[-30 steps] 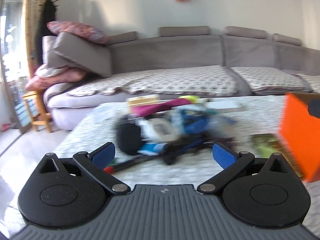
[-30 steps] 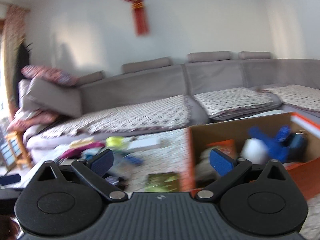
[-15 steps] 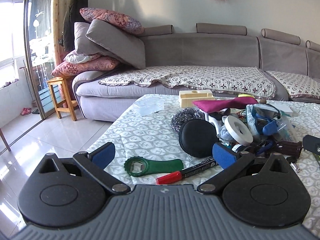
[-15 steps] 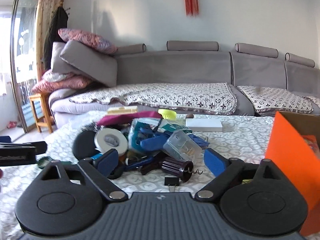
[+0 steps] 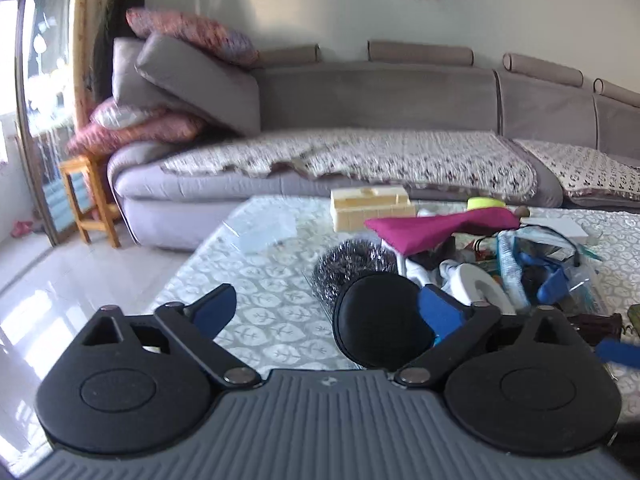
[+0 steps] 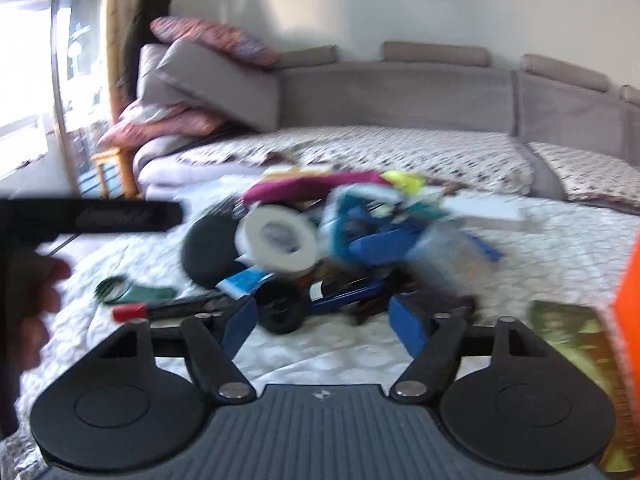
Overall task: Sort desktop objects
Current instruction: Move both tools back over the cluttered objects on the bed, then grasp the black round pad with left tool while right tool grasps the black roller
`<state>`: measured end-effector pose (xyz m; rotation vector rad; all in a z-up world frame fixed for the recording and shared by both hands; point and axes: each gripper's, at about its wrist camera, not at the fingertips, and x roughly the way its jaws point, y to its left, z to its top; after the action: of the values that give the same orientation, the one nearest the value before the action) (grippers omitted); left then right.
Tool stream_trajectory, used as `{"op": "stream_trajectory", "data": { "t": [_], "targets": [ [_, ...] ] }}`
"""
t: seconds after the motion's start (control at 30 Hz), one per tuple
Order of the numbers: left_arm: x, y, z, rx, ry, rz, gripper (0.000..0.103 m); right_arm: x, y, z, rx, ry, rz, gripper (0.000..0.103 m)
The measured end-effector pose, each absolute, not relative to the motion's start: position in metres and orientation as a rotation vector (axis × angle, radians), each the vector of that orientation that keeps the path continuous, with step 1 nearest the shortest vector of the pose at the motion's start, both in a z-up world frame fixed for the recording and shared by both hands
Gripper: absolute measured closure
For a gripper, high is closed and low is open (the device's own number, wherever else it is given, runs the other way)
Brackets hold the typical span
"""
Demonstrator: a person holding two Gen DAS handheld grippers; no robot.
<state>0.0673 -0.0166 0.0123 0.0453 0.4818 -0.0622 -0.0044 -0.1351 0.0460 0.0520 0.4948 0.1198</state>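
Facing the heap of desktop objects [image 5: 460,264] from the counter's [image 5: 256,292] near edge, I hold both claws spread wide and clamped on nothing. My left claw [image 5: 326,312] has its right finger just in front of a black round pouch [image 5: 378,328], which lies just ahead and slightly right of the gap between my fingers. Behind the pouch sits a steel wool scourer [image 5: 352,266], then a white tape roll [image 5: 478,284] to its right, and a magenta cloth [image 5: 440,226] draped over the heap's far side. A cream plastic box [image 5: 370,206] stands near the far edge.

My right claw [image 6: 324,320] views the same heap blurred, from further right. A dark bottle [image 6: 340,290] lies straight ahead of its gap, long axis running roughly left to right across my fingers, though the blur keeps me from being sure of its shape. A red-capped marker [image 6: 160,310] and a green bottle opener [image 6: 132,292] lie left of that claw, near the near edge, also lengthwise left to right. An orange box [image 6: 628,300] stands at the right.

I judge the pouch is the left claw's to take, being nearest it; a small shift right would centre it. The bottle suits the right claw, which already straddles its short axis.
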Motion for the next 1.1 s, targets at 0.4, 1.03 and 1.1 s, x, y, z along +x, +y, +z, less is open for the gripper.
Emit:
{"op": "stream_trajectory", "data": {
  "t": [0.4,1.03,1.1],
  "targets": [
    [0.078,-0.026,0.0,0.062,0.543,-0.115,0.016,0.022,-0.112,0.043,0.002,0.508,0.12,0.036],
    [0.082,-0.02,0.012,-0.045,0.57,-0.164,0.074,0.027,-0.108,0.041,-0.005,0.544,0.094,0.061],
    [0.083,-0.022,0.01,-0.041,0.566,-0.16,0.074,0.027,-0.108,0.041,-0.007,0.547,0.094,0.061]
  ]
}}
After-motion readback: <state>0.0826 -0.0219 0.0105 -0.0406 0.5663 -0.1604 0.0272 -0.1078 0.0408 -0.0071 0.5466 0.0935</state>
